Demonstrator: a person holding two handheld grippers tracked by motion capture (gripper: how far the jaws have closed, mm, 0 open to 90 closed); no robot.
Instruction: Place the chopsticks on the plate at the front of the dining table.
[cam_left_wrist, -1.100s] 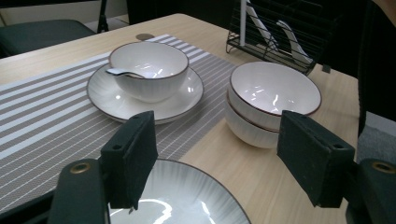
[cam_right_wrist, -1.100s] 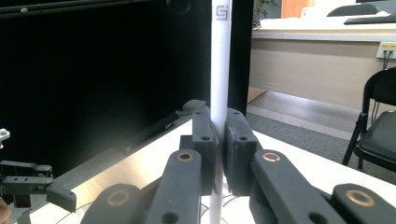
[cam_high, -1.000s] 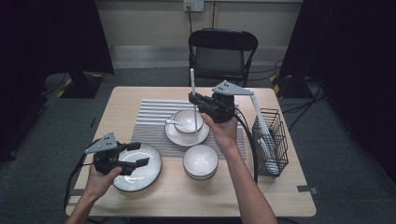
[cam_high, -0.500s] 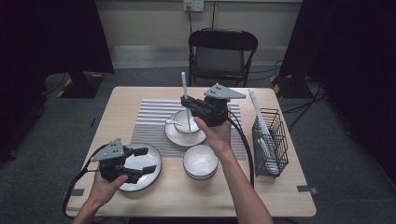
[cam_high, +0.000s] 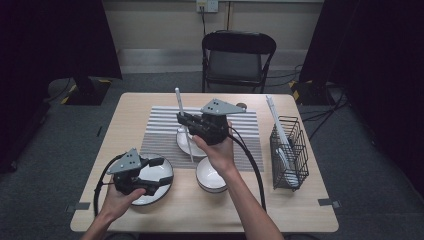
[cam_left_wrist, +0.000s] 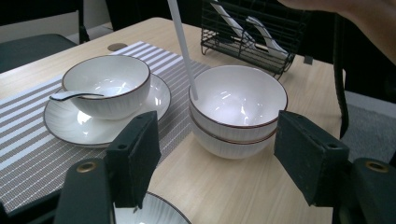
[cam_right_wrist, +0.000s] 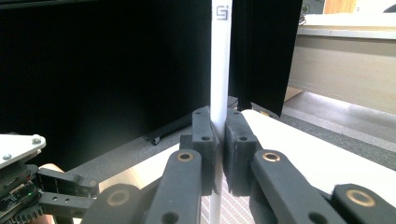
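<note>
1. Right gripper (cam_high: 186, 123) is clamping a slim white plastic stick (cam_high: 183, 125), upright-ish above the striped mat (cam_high: 160, 131).
2. Left gripper (cam_high: 159, 174), jaws gaping empty, is hovering over a glossy ribbed plate (cam_high: 162, 187) on the wooden tabletop (cam_high: 125, 110).

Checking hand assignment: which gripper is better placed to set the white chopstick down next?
Right. The right gripper is shut on the white chopstick; the left gripper hangs open over the plate.

Bare tabletop (cam_high: 120, 117) lay free left of the striped mat (cam_high: 160, 131), while stacked bowls (cam_high: 211, 175) and wire rack (cam_high: 289, 150) obstructed the right side.
</note>
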